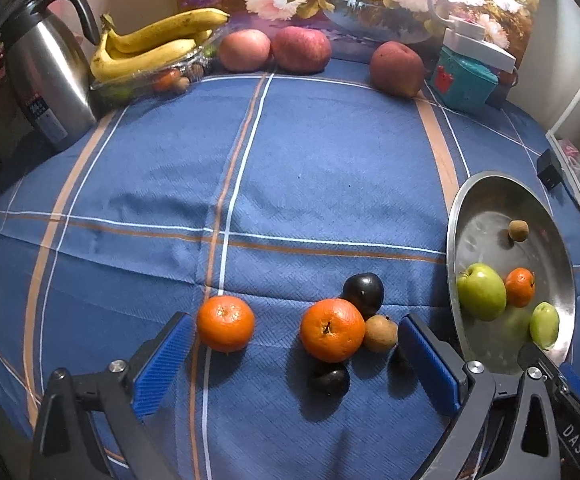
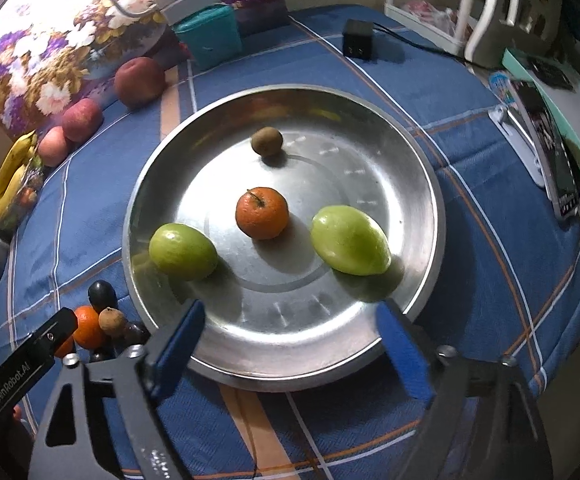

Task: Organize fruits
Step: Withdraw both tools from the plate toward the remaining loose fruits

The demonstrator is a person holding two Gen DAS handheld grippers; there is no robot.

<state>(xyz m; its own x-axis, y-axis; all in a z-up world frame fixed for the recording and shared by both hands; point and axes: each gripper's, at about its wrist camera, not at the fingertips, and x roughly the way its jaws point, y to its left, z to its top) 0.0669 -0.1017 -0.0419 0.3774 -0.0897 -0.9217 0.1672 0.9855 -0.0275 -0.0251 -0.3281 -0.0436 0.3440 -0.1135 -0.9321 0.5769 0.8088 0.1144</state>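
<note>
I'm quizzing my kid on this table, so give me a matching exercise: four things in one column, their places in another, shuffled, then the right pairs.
Things:
1. Bananas
2. Small brown fruit
3. Dark plum
4. Kettle

Places:
A. On the cloth behind an orange
B. Far left corner
C. Inside the metal dish
D. On a clear tray of fruit

Pairs: 1-D, 2-C, 3-A, 4-B

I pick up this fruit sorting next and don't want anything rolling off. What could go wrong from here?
1. The near orange touches a dark plum and a small brown fruit; the open left tongs could knock those away.
2. The round fruits in the metal plate lie loose, like its small orange; another drop may set them rolling.
</note>
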